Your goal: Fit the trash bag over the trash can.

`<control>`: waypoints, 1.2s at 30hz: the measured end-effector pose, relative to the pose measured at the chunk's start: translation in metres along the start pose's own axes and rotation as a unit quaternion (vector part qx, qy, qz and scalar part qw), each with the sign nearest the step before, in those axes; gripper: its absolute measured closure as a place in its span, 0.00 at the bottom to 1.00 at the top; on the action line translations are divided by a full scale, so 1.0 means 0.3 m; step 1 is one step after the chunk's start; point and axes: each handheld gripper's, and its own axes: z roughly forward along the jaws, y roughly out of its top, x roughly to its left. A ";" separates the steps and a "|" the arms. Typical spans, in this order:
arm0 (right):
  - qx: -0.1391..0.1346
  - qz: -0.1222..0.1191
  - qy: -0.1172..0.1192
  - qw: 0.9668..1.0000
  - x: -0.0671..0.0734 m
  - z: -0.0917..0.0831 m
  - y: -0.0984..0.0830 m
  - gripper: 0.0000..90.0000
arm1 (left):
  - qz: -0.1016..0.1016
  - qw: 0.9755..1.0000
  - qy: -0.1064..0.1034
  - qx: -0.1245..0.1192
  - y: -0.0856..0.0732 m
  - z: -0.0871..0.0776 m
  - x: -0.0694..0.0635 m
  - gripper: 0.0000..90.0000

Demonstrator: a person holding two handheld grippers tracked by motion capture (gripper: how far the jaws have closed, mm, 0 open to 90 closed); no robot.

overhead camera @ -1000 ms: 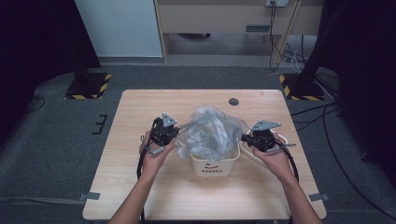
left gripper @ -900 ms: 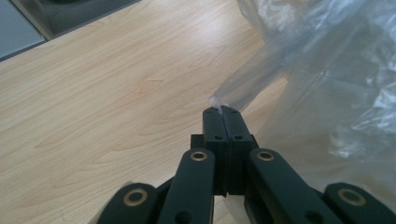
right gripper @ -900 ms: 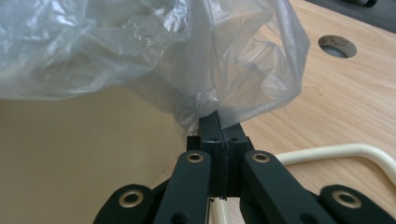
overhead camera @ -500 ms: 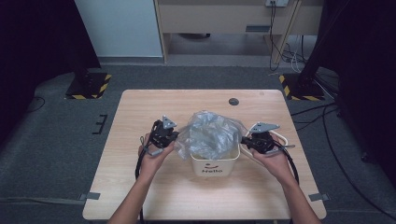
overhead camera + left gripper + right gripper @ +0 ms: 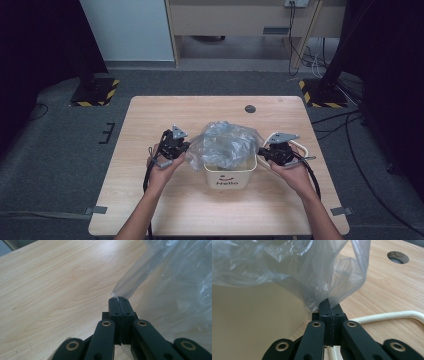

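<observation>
The left gripper [image 5: 118, 300] is squeezed tight on a corner of the thin, clear, crinkly plastic bag [image 5: 175, 282]. The right gripper [image 5: 329, 305] is pinched tight on the other edge of the same bag [image 5: 299, 267]. Both pairs of black jaws are pressed together with plastic caught between them.

From above, the left gripper [image 5: 172, 146] sits at the left of the small cream plastic bucket with a smiley face and the word "Hello" [image 5: 228, 177], and the right gripper [image 5: 277, 151] sits at its right. The bag [image 5: 227, 144] puffs up between them, right over the top of the bucket. The bucket's cream handle [image 5: 387, 315] lies down flat on the table beside the right gripper.

The job looks like lining the bucket with the bag. I think it is about halfway. The bag is held at two sides and is over the bucket. Its bottom seems to hang inside, but I cannot tell how deep. The edges are not folded down over the rim yet. That part is left.

All of it stands on the pale wooden table [image 5: 165, 115], near the front edge. A small round dark hole [image 5: 250, 108] is farther back.
</observation>
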 end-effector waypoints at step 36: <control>-0.064 0.022 -0.041 0.997 -0.030 -0.112 0.008 0.71 | 0.009 0.996 0.011 -0.090 -0.004 -0.098 0.013 0.73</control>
